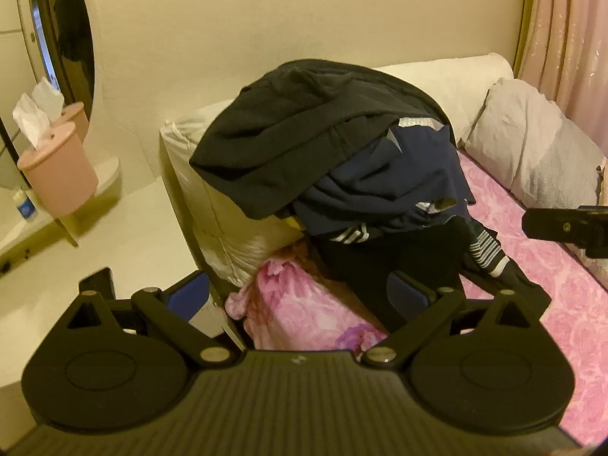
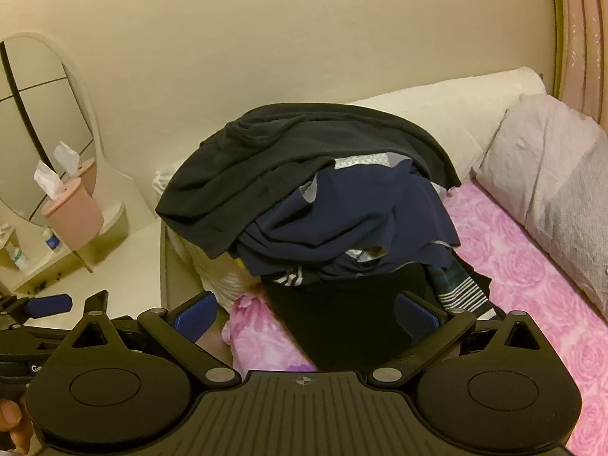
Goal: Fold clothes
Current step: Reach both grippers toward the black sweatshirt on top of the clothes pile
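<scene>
A heap of dark clothes sits at the head of the bed against white pillows. A black garment (image 1: 304, 129) lies on top, a navy garment (image 1: 387, 186) under it, and a black piece with white stripes (image 1: 486, 250) at the bottom. The heap also shows in the right wrist view, with the black garment (image 2: 288, 163) over the navy one (image 2: 361, 220). My left gripper (image 1: 300, 296) is open and empty, a little short of the heap. My right gripper (image 2: 304, 315) is open and empty, also just short of the heap.
The bed has a pink rose-patterned cover (image 1: 562, 304). A grey pillow (image 1: 532, 144) lies at the right by a pink headboard (image 2: 581, 30). A pink tissue box (image 1: 57, 174) and an oval mirror (image 2: 41, 121) stand on a white dresser at the left.
</scene>
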Demonstrator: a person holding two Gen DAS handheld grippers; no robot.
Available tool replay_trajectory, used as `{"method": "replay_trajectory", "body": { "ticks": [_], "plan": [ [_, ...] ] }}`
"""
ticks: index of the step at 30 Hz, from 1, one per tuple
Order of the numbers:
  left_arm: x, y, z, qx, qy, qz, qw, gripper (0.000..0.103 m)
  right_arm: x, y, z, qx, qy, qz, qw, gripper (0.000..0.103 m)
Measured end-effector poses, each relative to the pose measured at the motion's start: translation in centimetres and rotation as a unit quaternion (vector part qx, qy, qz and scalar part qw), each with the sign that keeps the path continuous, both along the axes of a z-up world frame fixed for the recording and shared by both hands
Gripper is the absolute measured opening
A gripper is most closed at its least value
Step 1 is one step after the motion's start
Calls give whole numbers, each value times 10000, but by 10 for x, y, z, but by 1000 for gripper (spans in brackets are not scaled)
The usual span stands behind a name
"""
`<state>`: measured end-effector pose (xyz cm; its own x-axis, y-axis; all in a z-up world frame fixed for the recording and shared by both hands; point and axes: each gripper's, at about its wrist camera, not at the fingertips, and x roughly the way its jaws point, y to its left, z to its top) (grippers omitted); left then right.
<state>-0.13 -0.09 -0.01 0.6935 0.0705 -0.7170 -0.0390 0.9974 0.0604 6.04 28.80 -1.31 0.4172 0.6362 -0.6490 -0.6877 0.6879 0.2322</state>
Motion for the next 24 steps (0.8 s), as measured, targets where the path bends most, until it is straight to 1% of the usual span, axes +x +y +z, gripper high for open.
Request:
{"method": "replay_trajectory", "body": {
  "ticks": [6,8,9,13,24],
  "plan": [
    [-11,-8,-1,-44,-154,26,9999,98,1,1,-2,-41,-28,18,10000,102],
    [-8,-3,-6,-190,-62,29,9998,98,2,1,-3,-54,-37,23,10000,102],
    [-4,3,-9,-324,17,35,9995,98,2,1,-3,-61,-42,26,10000,102],
    [3,4,-3,-266,121,29,9996,98,0,-2,-5,-62,-51,43,10000,102],
    [-2,2,-5,-206,147,62,9997,98,0,-5,-8,-98,-19,80,9999,102]
  ]
}}
